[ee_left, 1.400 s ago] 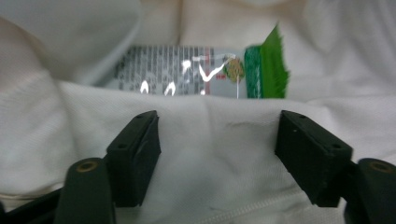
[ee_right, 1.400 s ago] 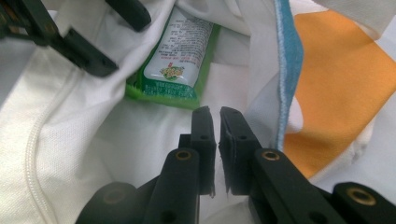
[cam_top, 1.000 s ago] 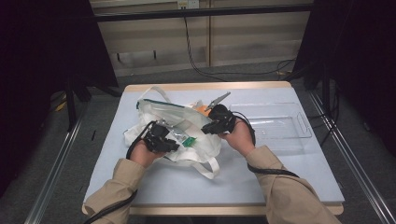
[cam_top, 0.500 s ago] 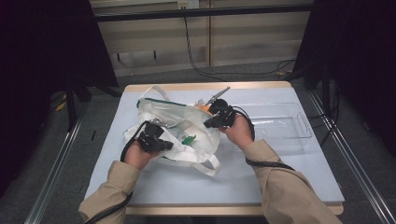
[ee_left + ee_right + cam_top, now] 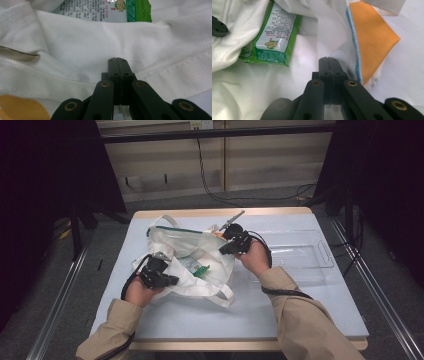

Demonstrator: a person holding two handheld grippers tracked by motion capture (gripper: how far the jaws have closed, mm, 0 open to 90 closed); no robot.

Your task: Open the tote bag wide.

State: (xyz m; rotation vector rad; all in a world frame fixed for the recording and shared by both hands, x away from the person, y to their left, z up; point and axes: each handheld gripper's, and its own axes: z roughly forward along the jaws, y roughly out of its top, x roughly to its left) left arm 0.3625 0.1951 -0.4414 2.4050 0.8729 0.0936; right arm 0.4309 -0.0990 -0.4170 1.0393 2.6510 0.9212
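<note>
Both grippers are on the white cloth bag from above: the left gripper at its near-left edge, the right gripper at its far-right rim, the bag slumped in the middle of the light blue table beside a clear plastic tray. My guess is they're spreading the mouth; a green snack packet lies inside, so loading or unloading looks partly done, and which one I can't say. A thin grey tool pokes out past the right hand, hard to identify. Left gripper view now: jaws pressed tight together over a stitched hem, apparently pinching fabric, packet cut off at the top, a metallic sliver at left unclear. Right gripper view: jaws closed on the white fabric, an orange cloth with blue edging alongside, packet half tucked under folds.
</note>
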